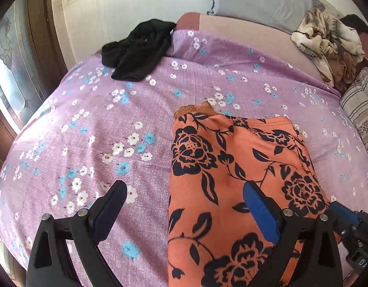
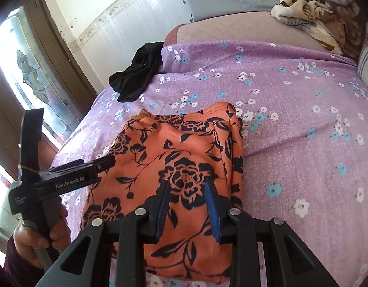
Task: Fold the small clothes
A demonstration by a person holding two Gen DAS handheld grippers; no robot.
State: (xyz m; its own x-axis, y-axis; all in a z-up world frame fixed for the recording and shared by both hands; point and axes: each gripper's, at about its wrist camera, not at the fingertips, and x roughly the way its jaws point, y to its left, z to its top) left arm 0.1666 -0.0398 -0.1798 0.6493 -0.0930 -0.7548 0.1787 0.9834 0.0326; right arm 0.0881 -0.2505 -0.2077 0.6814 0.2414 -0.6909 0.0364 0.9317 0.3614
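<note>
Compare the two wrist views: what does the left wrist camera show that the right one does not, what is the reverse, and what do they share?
Only the left wrist view shows the left gripper from behind, jaws wide open.

Only the right wrist view shows the person's left hand and the right gripper, open over the cloth.

Both show the orange floral garment, the black garment and the purple bedspread.

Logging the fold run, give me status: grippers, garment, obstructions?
Left gripper open, right gripper open, both over orange floral garment, folded on the bedspread. Black garment at far edge, unfolded, clear of work.
</note>
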